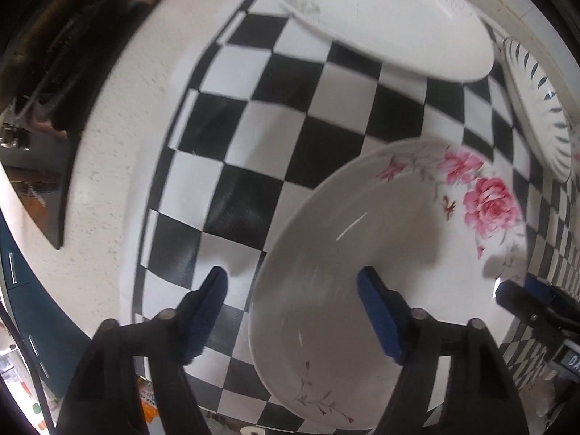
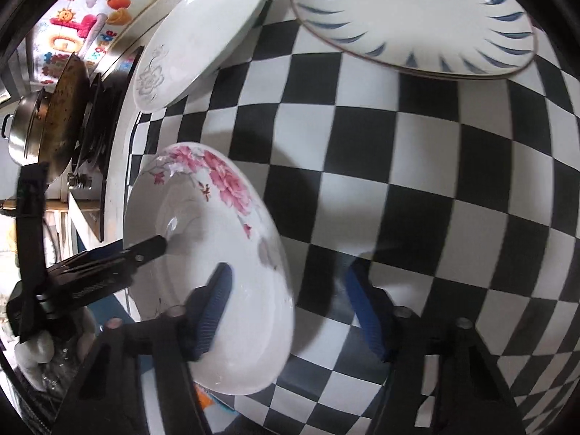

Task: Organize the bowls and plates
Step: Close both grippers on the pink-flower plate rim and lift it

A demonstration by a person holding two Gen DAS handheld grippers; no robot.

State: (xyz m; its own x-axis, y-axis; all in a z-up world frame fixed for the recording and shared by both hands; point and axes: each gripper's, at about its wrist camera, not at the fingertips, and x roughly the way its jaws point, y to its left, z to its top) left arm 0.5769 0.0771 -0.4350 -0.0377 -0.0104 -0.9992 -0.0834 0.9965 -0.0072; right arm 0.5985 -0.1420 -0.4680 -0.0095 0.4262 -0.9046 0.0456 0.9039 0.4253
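A white plate with pink roses (image 1: 391, 253) lies on the checkered cloth (image 1: 275, 137). My left gripper (image 1: 295, 290) is open, its jaws straddling the plate's left rim without touching. My right gripper (image 2: 286, 286) is open and straddles the same rose plate's (image 2: 203, 253) right rim, one finger over the plate, one over the cloth (image 2: 417, 188). The left gripper's finger (image 2: 145, 248) shows over the plate in the right wrist view. A white plate with grey flowers (image 1: 377, 18) lies farther off, also in the right wrist view (image 2: 195, 43). A blue-streaked plate (image 2: 409, 18) lies beyond, also seen in the left wrist view (image 1: 536, 108).
A stove with a dark pan (image 2: 69, 108) and a steel pot (image 2: 25, 134) stands at the left past the cloth's edge. The white counter (image 1: 119, 137) borders the cloth. Colourful stickers (image 2: 79, 25) cover the back wall.
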